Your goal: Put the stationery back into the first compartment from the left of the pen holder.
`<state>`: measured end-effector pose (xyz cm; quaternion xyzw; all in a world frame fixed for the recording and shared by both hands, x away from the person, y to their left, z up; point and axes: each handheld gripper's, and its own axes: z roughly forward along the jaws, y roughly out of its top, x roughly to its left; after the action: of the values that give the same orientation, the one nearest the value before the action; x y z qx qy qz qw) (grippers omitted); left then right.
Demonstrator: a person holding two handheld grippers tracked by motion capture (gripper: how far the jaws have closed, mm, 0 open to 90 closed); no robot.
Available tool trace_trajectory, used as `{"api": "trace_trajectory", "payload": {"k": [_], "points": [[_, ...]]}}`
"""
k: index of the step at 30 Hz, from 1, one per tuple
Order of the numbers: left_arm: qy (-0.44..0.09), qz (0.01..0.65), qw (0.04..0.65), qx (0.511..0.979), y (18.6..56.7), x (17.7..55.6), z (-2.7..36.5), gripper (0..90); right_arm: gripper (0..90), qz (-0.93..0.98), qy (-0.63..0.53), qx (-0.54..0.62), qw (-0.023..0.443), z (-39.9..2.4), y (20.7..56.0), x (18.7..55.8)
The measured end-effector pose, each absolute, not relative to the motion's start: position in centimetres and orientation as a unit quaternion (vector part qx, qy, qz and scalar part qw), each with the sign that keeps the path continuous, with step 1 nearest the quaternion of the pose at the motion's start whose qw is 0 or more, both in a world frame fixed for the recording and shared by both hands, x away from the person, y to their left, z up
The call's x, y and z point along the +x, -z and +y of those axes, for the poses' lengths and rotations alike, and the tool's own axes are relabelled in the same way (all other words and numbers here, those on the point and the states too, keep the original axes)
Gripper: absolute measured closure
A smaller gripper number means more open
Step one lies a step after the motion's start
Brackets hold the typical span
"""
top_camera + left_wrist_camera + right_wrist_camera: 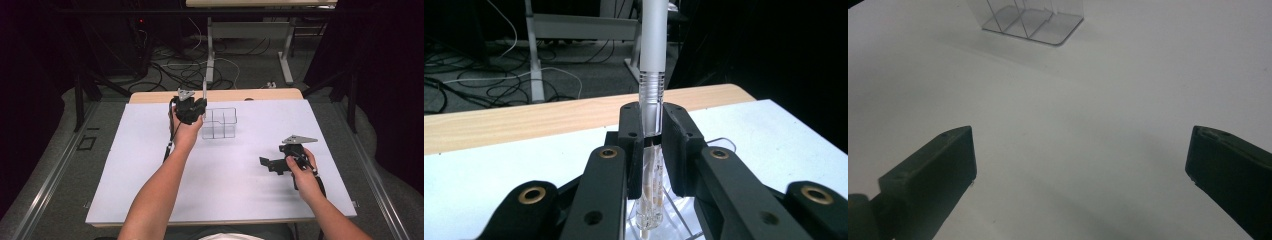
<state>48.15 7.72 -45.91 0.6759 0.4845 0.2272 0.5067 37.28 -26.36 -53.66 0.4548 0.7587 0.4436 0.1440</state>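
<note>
Gripping an upright pen [653, 75] at centre frame, the left tongs [190, 111] hovered beside the clear organizer [219, 122] on the desk [240, 190]. Lower right, the right tongs [280, 164] stood open, empty. The pen seemingly awaited placing.

A white sheet [240, 170] covers most of a light wooden table [150, 96], whose bare far edge shows as a pale strip. The floor [250, 67] beyond is grey carpet, strewn with black and white cables [175, 70] on the far left. A second table stands farther off, its wooden top [260, 3] at the far edge and its white metal legs [210, 50] planted on the carpet. Dark curtains [385, 75] close in the left and right sides. A metal rail [45, 190] runs along the floor at the near left, another at the near right. Light falls evenly from above.
</note>
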Motion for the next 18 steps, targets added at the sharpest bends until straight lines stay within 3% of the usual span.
{"api": "trace_trajectory", "payload": {"k": [18], "points": [[-0.226, 0.469, 0.467, 0.714, 47.9, 48.2, 6.7, 79.7, 0.0, 0.766, -0.440, 0.450, 0.132, -25.9, 53.9, 37.2]]}}
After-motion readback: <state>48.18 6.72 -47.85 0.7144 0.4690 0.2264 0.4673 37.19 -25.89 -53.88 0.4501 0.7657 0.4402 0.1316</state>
